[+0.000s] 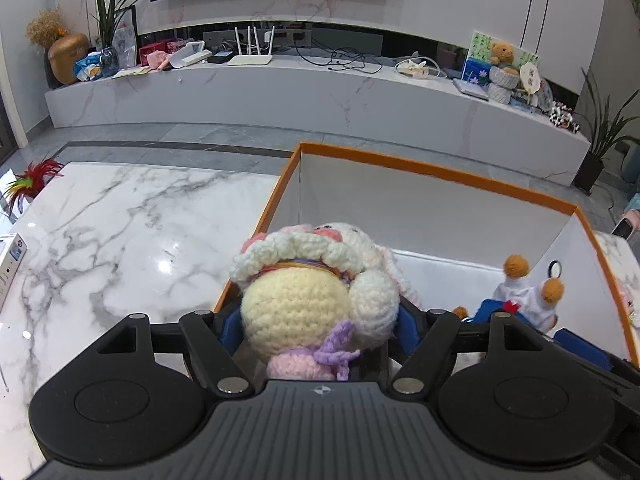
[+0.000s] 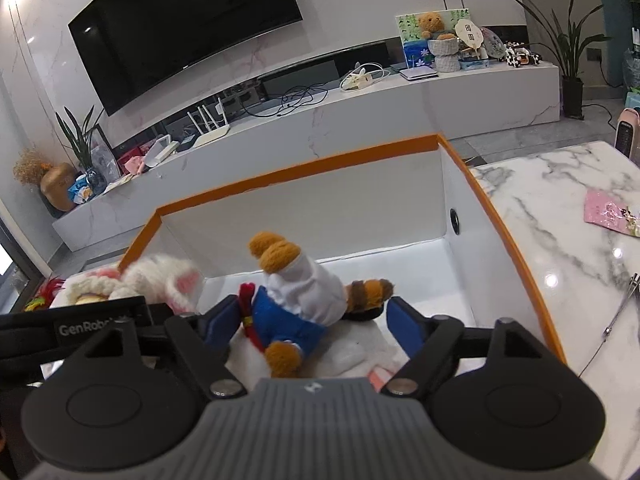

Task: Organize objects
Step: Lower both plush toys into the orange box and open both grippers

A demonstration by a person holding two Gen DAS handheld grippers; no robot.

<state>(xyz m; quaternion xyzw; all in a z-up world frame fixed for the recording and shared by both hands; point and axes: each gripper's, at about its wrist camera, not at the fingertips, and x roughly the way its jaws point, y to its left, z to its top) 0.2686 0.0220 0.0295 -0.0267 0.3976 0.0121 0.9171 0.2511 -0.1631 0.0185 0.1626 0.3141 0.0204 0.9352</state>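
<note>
My left gripper (image 1: 318,322) is shut on a crocheted doll (image 1: 312,300) with a cream head, white curly hair and a purple bow, held over the left edge of the orange-rimmed white box (image 1: 432,172). My right gripper (image 2: 316,318) is open inside the box (image 2: 296,168), its blue pads (image 2: 402,320) on both sides of a plush in blue and white with brown limbs (image 2: 296,300). The plush lies on the box floor. It also shows in the left wrist view (image 1: 528,292). The doll shows at the left of the right wrist view (image 2: 140,284).
The box stands on a marble table (image 1: 120,220). A pink packet (image 2: 612,214) and a metal tool (image 2: 624,304) lie to the right of the box. A feathered toy (image 1: 30,182) and a white carton (image 1: 10,264) sit at the table's left edge. A TV bench (image 1: 304,88) stands behind.
</note>
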